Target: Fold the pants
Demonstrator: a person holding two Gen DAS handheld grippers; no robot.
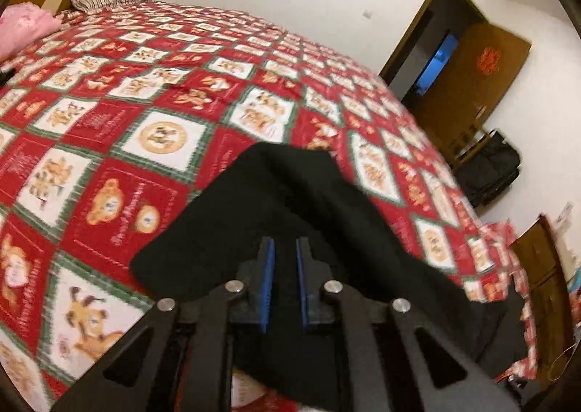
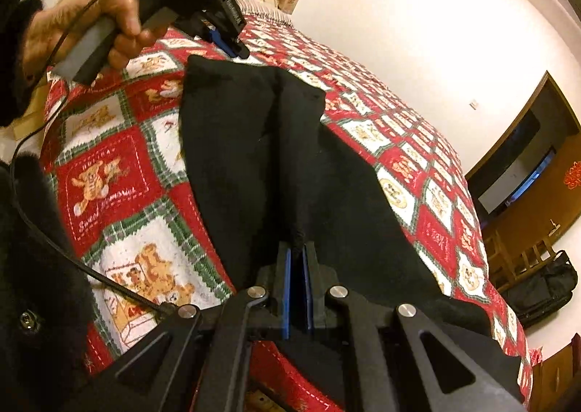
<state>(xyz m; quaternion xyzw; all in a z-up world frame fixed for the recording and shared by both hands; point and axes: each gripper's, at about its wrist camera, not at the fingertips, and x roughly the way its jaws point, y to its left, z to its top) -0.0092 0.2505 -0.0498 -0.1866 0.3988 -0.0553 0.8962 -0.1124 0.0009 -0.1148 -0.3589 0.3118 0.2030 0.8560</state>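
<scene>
As it lies now: black pants (image 2: pixel 254 158) spread across the red patchwork bed cover (image 1: pixel 145 103), running from the lower middle of the right wrist view up to the upper left, with the near end spilling off the bed edge at lower right.
Right tool (image 2: pixel 298 252): closed on a pinched ridge of the pants, and the fold line runs straight up from its jaws.
Left tool (image 2: pixel 236 49): jaws drawn together, tips right at the far edge of the cloth. Whether any fabric is caught between them, I cannot tell, since the left wrist view is blurred and shows only black cloth under the fingers.
Hand (image 2: pixel 83 31): wrapped round the left tool's handle, upper left of the frame.
How it handles: soft, limp and light. It sags and creases wherever it is lifted and has no stiffness to hold a line.
Where to grip: at hems, waistband or a doubled edge, with the 2 tools well apart, so the span between them stays taut.
Risk: a single-layer pinch could slip or drag the layer underneath askew.
</scene>
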